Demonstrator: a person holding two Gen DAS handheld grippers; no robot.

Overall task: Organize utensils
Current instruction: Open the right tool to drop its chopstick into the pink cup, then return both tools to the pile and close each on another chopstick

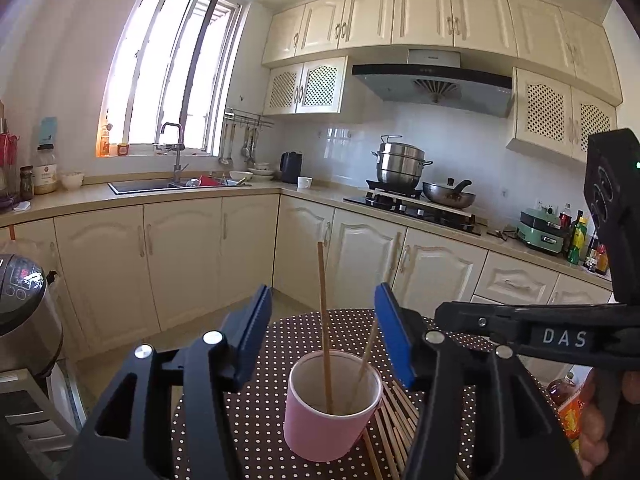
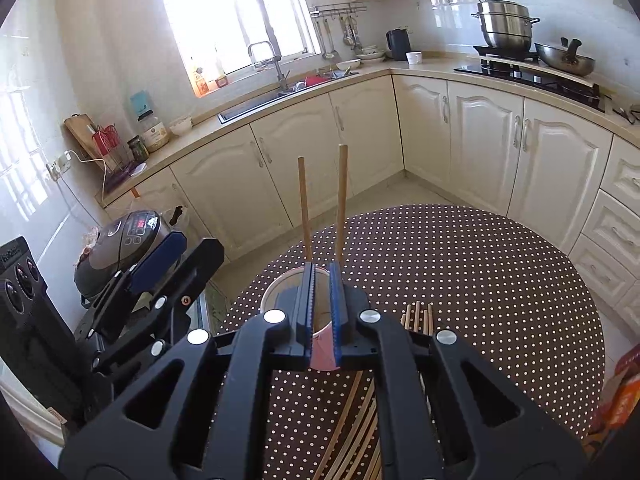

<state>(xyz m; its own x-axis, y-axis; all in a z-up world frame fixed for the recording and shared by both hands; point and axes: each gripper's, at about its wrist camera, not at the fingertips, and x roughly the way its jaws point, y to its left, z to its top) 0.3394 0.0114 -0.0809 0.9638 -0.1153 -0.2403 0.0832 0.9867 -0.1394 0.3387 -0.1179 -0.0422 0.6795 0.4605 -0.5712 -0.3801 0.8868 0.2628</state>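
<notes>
A pink cup (image 1: 328, 420) stands on the dotted table with two wooden chopsticks (image 1: 323, 320) upright in it. My left gripper (image 1: 324, 332) is open, its blue pads on either side of the cup, not touching it. My right gripper (image 2: 322, 296) hovers over the cup (image 2: 280, 292); its jaws are narrowly apart with a small gap between them and nothing in them. The two chopsticks (image 2: 340, 200) rise just beyond its tips. Several loose chopsticks (image 1: 394, 420) lie on the table right of the cup, also in the right wrist view (image 2: 418, 316).
The round brown table with white dots (image 2: 480, 280) carries an orange packet (image 2: 624, 400) at its right edge. A rice cooker (image 2: 124, 240) stands left of the table. Kitchen cabinets, sink (image 1: 168, 186) and stove (image 1: 416, 204) line the far walls.
</notes>
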